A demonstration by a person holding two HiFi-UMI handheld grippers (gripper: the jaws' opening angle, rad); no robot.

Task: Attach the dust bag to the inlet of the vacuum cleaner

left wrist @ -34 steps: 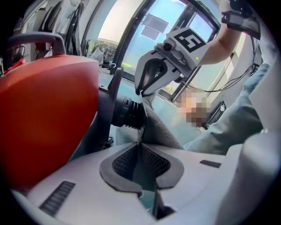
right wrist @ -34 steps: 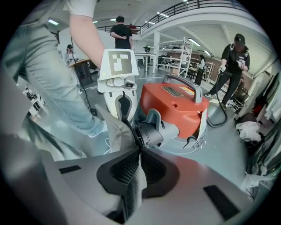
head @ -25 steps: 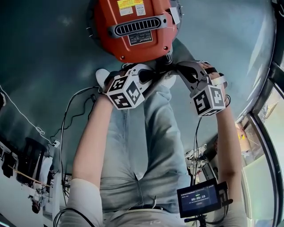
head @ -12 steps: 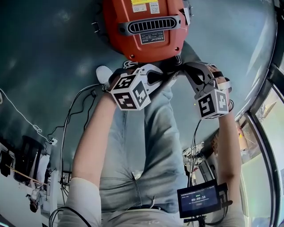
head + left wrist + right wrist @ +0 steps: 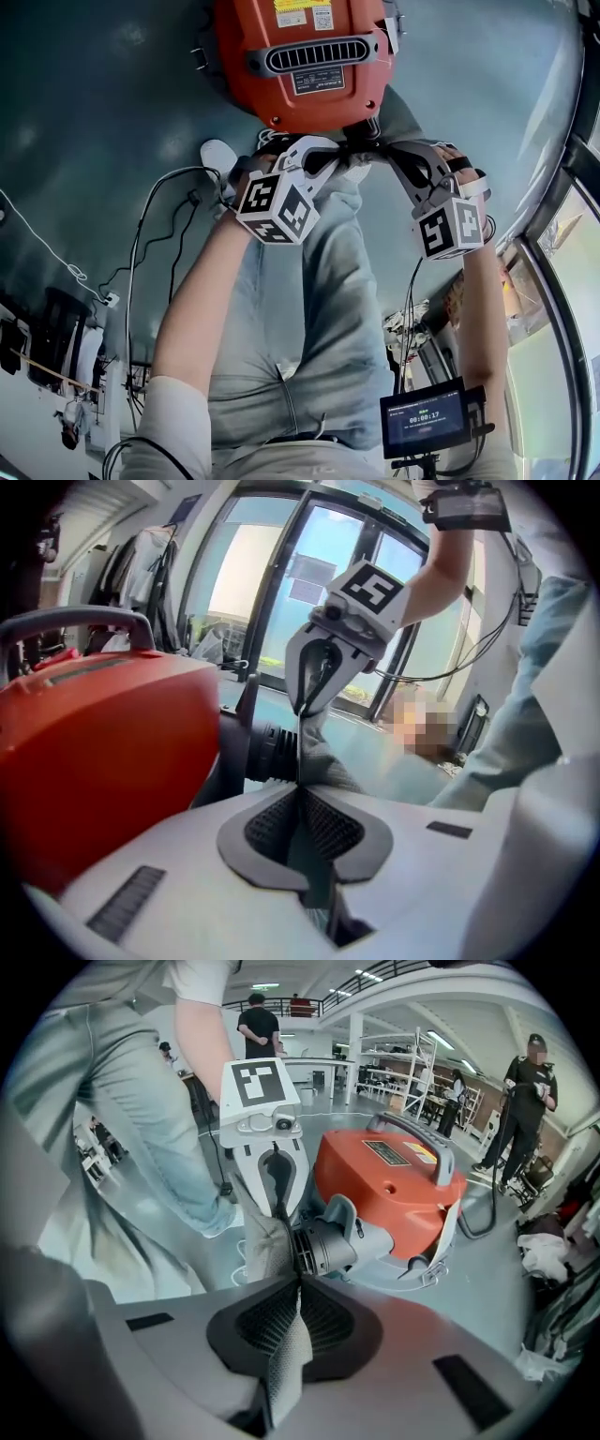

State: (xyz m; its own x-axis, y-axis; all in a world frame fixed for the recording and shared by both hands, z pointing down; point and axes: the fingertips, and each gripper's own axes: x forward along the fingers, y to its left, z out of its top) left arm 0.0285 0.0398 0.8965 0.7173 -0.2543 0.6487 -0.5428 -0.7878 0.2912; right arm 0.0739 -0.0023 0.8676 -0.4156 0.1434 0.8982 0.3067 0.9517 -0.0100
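Note:
The red vacuum cleaner (image 5: 300, 56) stands on the floor at the top of the head view. Its black ribbed inlet (image 5: 323, 1246) points toward me and shows again in the left gripper view (image 5: 267, 752). A grey cloth dust bag (image 5: 265, 1241) hangs stretched just in front of the inlet. My left gripper (image 5: 302, 794) is shut on one edge of the dust bag (image 5: 319, 757). My right gripper (image 5: 298, 1288) is shut on the opposite edge. In the head view the left gripper (image 5: 339, 155) and right gripper (image 5: 386, 152) face each other below the vacuum; the inlet is hidden there.
Cables (image 5: 141, 253) trail over the grey floor left of my legs. A small screen (image 5: 427, 417) hangs at my right hip. Several people (image 5: 525, 1082) stand beyond the vacuum with a black hose (image 5: 492, 1199). Glass doors (image 5: 253, 583) rise behind the vacuum.
Both grippers, still holding the bag, have shifted slightly toward the vacuum's front; the vacuum sits a little further right in the head view.

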